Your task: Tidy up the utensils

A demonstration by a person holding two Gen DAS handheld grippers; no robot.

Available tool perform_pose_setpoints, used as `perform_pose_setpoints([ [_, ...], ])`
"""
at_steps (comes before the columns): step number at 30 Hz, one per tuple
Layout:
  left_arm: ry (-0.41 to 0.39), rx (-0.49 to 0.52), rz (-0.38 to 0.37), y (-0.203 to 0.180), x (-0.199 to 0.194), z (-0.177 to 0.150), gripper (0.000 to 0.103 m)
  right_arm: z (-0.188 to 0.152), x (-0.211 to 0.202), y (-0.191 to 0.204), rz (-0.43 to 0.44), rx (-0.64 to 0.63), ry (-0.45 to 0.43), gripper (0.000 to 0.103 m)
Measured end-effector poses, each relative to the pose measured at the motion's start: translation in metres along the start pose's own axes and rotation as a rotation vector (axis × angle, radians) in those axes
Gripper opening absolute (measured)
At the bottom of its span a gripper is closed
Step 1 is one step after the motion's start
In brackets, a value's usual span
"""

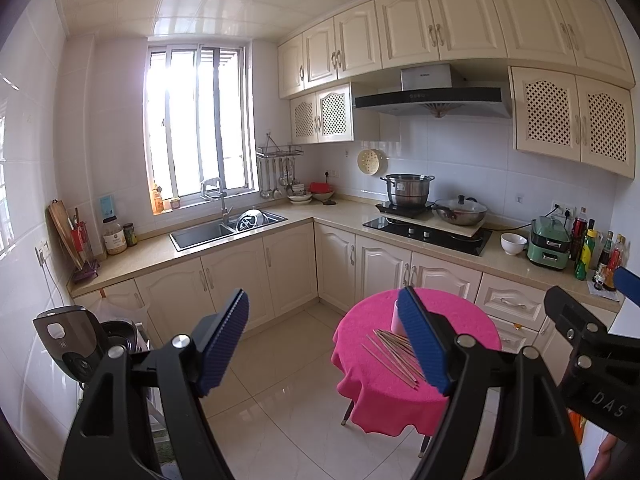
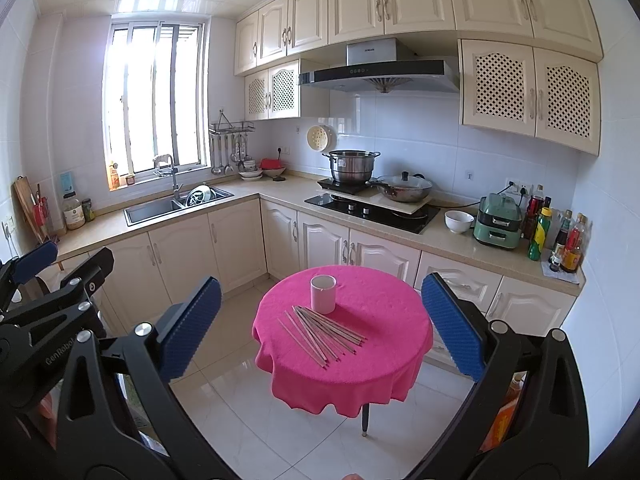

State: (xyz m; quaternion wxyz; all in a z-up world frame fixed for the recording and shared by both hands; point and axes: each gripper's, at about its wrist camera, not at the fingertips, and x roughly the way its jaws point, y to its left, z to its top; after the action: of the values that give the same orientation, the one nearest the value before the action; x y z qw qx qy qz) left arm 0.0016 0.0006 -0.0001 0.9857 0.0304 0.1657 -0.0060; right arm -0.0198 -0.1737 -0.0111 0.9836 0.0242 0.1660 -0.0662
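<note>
Several chopsticks (image 2: pixel 324 332) lie loose in a pile on a small round table with a pink cloth (image 2: pixel 384 296). A white cup (image 2: pixel 323 294) stands upright just behind them. In the left wrist view the chopsticks (image 1: pixel 390 354) show on the pink table (image 1: pixel 360 360), and the cup (image 1: pixel 396 318) is mostly hidden behind a blue finger pad. My left gripper (image 1: pixel 324 344) is open and empty, held in the air short of the table. My right gripper (image 2: pixel 320 324) is open and empty, also held back from the table.
An L-shaped counter runs behind the table with a sink (image 2: pixel 176 204), a hob with a steel pot (image 2: pixel 352 166) and a wok (image 2: pixel 404 188), a white bowl (image 2: pixel 459 221), a green appliance (image 2: pixel 498 220) and bottles (image 2: pixel 560 236). Tiled floor (image 2: pixel 240 408) surrounds the table.
</note>
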Motion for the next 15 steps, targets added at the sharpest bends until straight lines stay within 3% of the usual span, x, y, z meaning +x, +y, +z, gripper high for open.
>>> perform_pose_setpoints([
  [15,0.001,0.005,-0.005,0.0008,0.0002,0.0006,0.076,-0.0018,0.0005,-0.0001,0.0,0.001,0.001,0.098],
])
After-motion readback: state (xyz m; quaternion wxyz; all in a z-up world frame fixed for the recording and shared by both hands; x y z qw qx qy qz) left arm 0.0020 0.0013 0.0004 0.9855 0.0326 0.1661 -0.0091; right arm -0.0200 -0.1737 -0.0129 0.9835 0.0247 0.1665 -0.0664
